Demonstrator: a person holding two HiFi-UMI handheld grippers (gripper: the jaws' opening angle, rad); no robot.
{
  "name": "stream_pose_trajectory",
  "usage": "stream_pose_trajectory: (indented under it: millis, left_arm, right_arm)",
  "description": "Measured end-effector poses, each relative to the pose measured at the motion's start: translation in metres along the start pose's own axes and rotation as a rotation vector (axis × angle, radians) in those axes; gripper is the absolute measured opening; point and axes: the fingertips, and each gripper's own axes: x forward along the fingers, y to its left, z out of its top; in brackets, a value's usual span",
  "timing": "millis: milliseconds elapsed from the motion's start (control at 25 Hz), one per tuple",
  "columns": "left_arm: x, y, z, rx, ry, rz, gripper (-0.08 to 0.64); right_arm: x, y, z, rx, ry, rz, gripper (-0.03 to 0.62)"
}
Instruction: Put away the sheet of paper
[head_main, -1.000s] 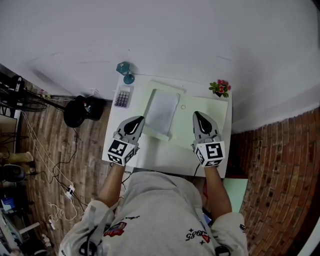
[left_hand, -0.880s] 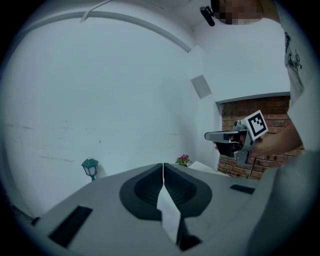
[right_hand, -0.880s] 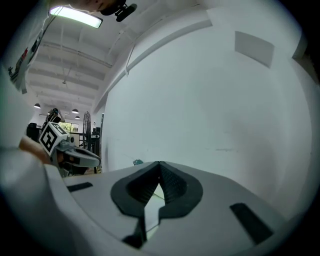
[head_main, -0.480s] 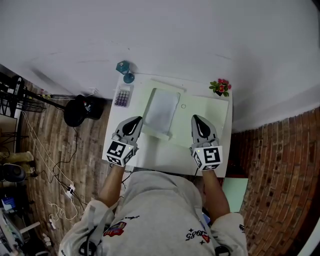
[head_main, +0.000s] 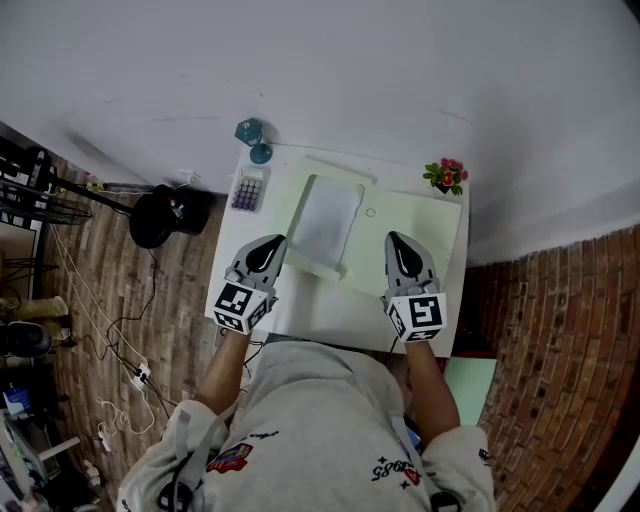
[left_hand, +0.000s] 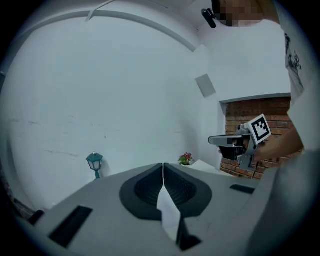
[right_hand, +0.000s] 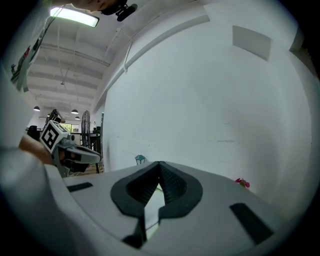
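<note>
- Lying flat ahead of both claws, the sheet of paper (head_main: 325, 218) rests on a pale green folder (head_main: 425, 240) on the white desk (head_main: 330, 318). It is nearer the left claw (head_main: 274, 243) than the right claw (head_main: 396, 238), and neither touches it.
- The left claw is clenched, its pads meeting at the tip. The white sliver in the slit behind them reads as desk showing through, so I judge this claw empty.
- The right claw is clenched likewise. Its sliver is pale green, matching the folder beneath it, so it looks empty too.
- The sheet is probably light, thin and limp. It would droop from a single pinch, crease under a hard squeeze, and slide easily on the smooth folder.
- Flat against a surface, it offers little edge to bite. The near edge, just ahead of the left claw, seems slightly lifted and looks the best place to take hold.
- Pinching a near corner while the other claw takes the opposite corner or steadies the folder should keep the sheet from flopping.
</note>
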Motion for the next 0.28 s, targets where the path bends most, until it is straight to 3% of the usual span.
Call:
stream_pose_trajectory:
  millis: [280]
  left_arm:
    - [-0.0001, 0.002, -0.0065, -0.01, 0.012, 0.007, 0.025]
  right_arm:
    - [0.0049, -0.0025, -0.0088, 0.018, 0.017, 0.004, 0.0]
